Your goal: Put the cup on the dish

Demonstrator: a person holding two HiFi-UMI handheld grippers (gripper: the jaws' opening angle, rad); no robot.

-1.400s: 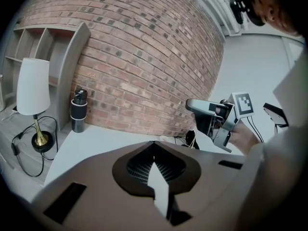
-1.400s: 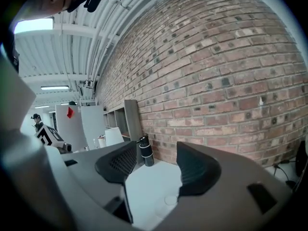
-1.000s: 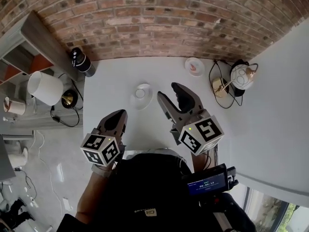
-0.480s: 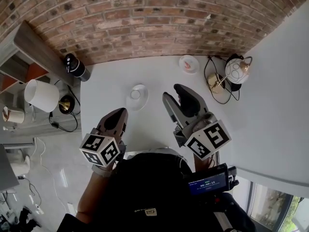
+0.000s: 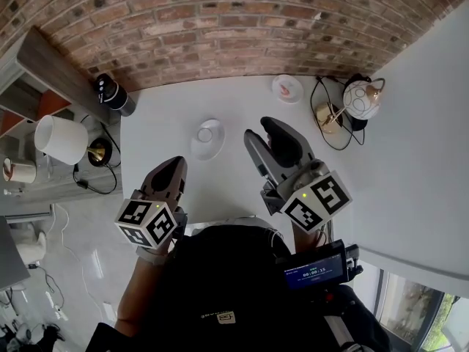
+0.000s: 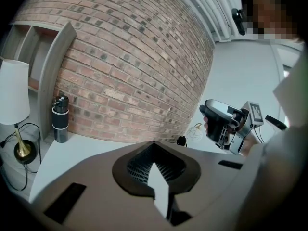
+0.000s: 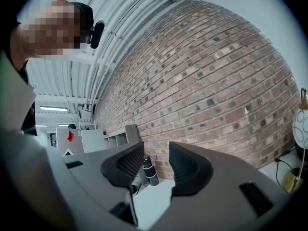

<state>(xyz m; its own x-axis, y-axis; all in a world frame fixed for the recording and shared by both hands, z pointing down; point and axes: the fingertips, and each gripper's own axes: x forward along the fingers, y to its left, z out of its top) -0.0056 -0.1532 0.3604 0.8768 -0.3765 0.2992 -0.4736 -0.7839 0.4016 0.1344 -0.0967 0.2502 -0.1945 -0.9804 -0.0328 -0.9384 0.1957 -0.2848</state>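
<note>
A white dish (image 5: 209, 136) lies on the white table (image 5: 168, 123), left of centre. A small white cup (image 5: 287, 88) with a pinkish inside stands far back, near the brick wall. My right gripper (image 5: 260, 132) hovers just right of the dish and short of the cup. Its jaws are drawn close together with only a narrow slit, and nothing is between them (image 7: 156, 148). My left gripper (image 5: 170, 169) is over the table's near edge, below the dish. Its jaws (image 6: 154, 143) meet, empty. Neither gripper view shows the cup or the dish.
A dark bottle (image 5: 110, 94) stands at the table's back left corner. A globe lamp (image 5: 360, 100) with a brass base and black cable sits at the back right. A white-shaded lamp (image 5: 62, 138) stands off the left edge, beside a shelf.
The right gripper's jaws have narrowed and it has drifted slightly up the picture. The left gripper has slid a little toward the lower left. Cup and dish stay where they were.
</note>
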